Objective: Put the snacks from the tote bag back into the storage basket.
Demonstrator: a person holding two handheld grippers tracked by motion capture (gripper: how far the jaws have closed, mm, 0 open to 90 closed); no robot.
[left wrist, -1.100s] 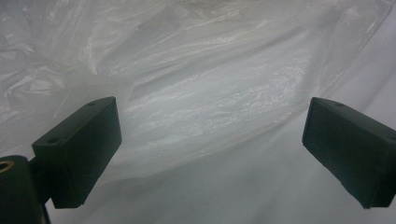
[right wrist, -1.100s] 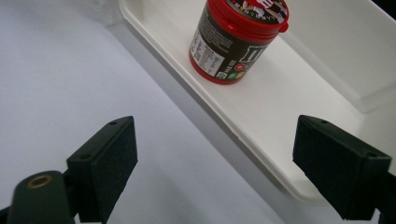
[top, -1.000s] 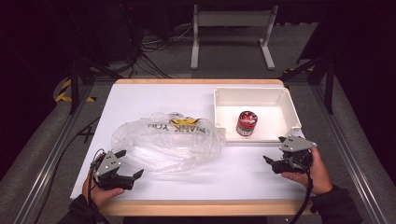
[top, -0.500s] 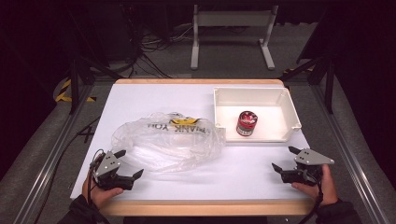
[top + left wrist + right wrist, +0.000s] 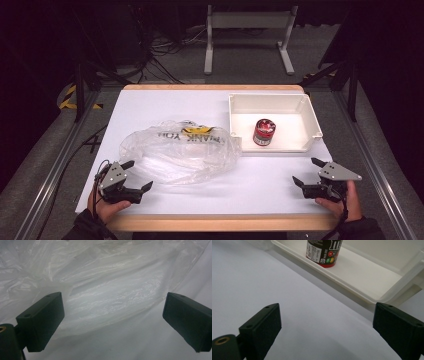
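Grippers both sit wide open with nothing between the jaws: left gripper [image 5: 134, 176] right at the near edge of the clear plastic bag [image 5: 182, 152], right gripper [image 5: 307, 173] on bare table [image 5: 260, 187]. Right jaws have just been opening, and the red candy cup [image 5: 263, 132] stands upright in the white tray [image 5: 316, 120], well apart from them.

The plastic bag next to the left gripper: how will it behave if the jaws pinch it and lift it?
The plastic bag is thin, clear and crumpled, so it will probably sag and fold rather than keep its shape. It looks nearly empty, so likely very light. Its glossy film may slip between the jaws.
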